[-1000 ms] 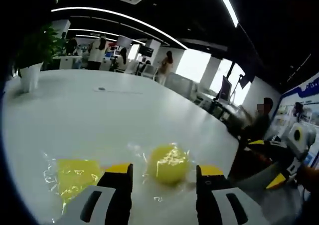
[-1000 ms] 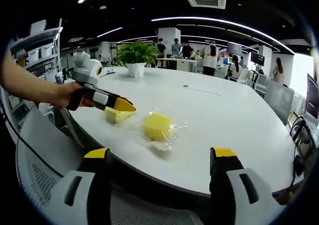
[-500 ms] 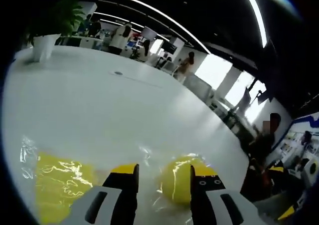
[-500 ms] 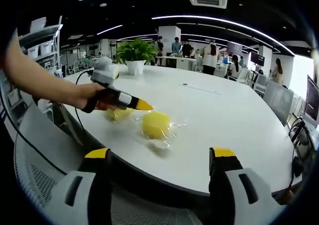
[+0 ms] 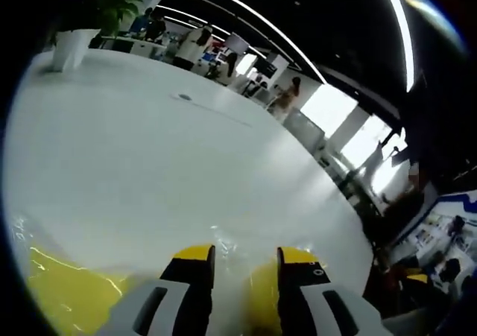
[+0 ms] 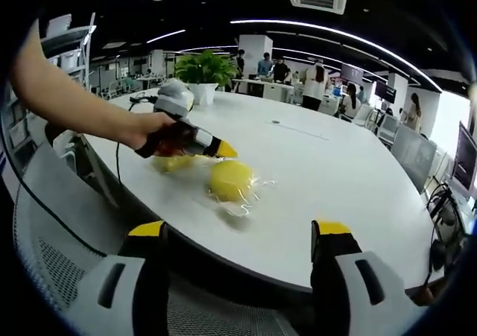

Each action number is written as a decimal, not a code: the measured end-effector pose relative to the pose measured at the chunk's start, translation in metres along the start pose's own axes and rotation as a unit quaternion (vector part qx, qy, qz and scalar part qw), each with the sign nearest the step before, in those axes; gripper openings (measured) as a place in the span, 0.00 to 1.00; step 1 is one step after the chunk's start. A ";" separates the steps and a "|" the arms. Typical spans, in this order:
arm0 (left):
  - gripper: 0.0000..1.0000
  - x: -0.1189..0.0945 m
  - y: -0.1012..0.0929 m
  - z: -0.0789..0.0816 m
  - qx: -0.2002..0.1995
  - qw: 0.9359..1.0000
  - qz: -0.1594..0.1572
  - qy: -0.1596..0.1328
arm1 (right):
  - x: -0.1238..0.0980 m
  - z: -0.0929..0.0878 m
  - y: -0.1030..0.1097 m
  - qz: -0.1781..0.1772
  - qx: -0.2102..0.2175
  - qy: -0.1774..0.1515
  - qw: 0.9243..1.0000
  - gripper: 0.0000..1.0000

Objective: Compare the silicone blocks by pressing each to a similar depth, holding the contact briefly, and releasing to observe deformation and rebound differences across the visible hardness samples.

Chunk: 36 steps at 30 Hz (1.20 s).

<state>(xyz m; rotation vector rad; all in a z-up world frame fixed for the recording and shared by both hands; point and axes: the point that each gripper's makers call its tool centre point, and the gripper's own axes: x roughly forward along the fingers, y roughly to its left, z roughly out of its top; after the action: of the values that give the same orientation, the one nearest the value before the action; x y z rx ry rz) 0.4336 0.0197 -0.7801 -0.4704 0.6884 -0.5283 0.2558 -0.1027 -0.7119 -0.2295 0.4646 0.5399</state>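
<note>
While the left gripper (image 6: 220,150) meets the round block (image 6: 231,179), fingers parted – depth should be matched – the right gripper (image 6: 238,235), released, is held back.

blocks (image 6: 230,179): yellow, clear glossy wrap | table (image 6: 328,179): white | tool (image 6: 245,239) tips: yellow | plant (image 6: 203,66): green

Bright ceiling strip lights, window glare, glossy table (image 6: 335,172), fisheye-warped edges, slight blur.
</note>
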 end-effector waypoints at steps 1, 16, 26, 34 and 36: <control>0.33 0.002 0.000 -0.001 -0.004 1.000 -0.002 0.003 | 0.000 0.000 0.000 0.000 0.000 0.000 1.000 0.72; 0.04 0.011 0.010 -0.001 -0.059 0.998 0.015 -0.010 | 0.000 -0.004 -0.001 -0.002 -0.013 0.004 1.000 0.71; 0.00 0.010 -0.005 -0.001 0.041 0.999 -0.006 0.004 | 0.000 -0.003 -0.001 -0.002 -0.010 0.003 1.000 0.73; 0.00 -0.004 -0.036 0.013 0.030 0.997 -0.074 -0.009 | 0.000 -0.001 0.000 -0.001 -0.015 -0.001 1.000 0.70; 0.00 -0.010 -0.046 0.019 0.014 0.996 -0.092 -0.013 | 0.000 -0.001 0.001 0.000 -0.014 -0.001 1.000 0.70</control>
<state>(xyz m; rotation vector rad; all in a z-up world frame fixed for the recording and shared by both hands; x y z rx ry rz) 0.4264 -0.0051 -0.7368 -0.5163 0.6146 -0.7020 0.2547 -0.1025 -0.7126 -0.2563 0.4545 0.5467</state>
